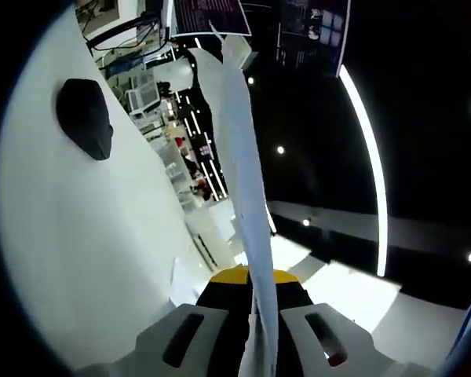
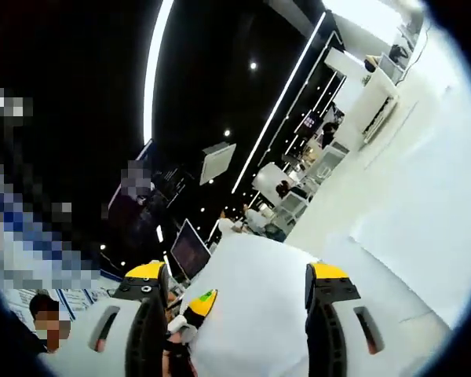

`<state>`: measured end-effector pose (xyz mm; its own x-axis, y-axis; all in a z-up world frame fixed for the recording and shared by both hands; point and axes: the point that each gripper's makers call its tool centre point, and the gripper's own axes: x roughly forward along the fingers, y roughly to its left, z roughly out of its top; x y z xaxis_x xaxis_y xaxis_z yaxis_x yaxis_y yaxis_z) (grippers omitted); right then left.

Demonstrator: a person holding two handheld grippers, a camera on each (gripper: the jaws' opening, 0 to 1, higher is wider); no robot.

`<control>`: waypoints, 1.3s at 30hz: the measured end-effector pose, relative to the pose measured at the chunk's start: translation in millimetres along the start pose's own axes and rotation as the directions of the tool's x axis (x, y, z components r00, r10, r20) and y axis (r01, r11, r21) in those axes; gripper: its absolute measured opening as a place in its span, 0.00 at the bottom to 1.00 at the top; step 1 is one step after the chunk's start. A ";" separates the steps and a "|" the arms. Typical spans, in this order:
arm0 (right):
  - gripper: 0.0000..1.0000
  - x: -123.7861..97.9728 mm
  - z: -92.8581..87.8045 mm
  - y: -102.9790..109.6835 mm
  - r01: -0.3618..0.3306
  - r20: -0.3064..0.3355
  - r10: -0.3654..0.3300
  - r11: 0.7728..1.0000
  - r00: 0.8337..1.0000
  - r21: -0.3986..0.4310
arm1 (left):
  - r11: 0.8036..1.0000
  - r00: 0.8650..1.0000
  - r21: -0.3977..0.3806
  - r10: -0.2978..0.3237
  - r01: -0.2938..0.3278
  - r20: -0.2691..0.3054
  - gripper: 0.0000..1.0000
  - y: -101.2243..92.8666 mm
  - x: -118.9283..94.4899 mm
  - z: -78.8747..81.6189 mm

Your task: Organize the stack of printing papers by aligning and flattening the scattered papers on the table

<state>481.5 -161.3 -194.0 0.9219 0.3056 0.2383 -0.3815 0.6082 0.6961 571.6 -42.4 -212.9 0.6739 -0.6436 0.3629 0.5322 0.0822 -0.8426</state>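
In the left gripper view a stack of white printing papers (image 1: 239, 149) stands edge-on, running from between my jaws up the middle of the picture. My left gripper (image 1: 251, 279) is shut on its lower edge, yellow tips on either side. In the right gripper view the broad white face of the papers (image 2: 251, 306) lies between the two yellow-tipped jaws of my right gripper (image 2: 237, 275), which stands wide open around it. The other gripper (image 2: 195, 310) shows at the papers' left edge, with a hand below it.
The white table (image 1: 78, 236) carries a black rounded object (image 1: 86, 118) at the upper left. In the right gripper view the table (image 2: 432, 173) stretches away on the right with a flat sheet (image 2: 408, 259) on it. A person (image 2: 43, 318) is at the lower left.
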 end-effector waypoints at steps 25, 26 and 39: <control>0.86 -5.4 5.3 -6.6 0.080 -0.052 -0.099 0.953 0.994 -0.293 | 1.000 1.000 0.001 0.001 -0.001 -0.001 0.06 0.9 1.2 1.0; 0.86 -5.6 7.0 -7.3 0.082 -0.052 -0.102 0.949 0.993 -0.304 | 1.000 1.000 0.000 0.001 -0.001 -0.001 0.06 1.0 1.1 1.1; 0.90 -7.9 12.0 -21.3 0.121 -0.094 -0.167 0.922 0.982 -0.369 | 1.000 1.000 0.007 0.011 -0.011 0.010 0.06 2.4 1.3 2.1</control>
<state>483.2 -185.4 -202.6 0.9621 0.2673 0.0543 -0.2648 0.8678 0.4204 574.8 -41.4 -213.6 0.6845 -0.6354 0.3575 0.5283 0.0944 -0.8438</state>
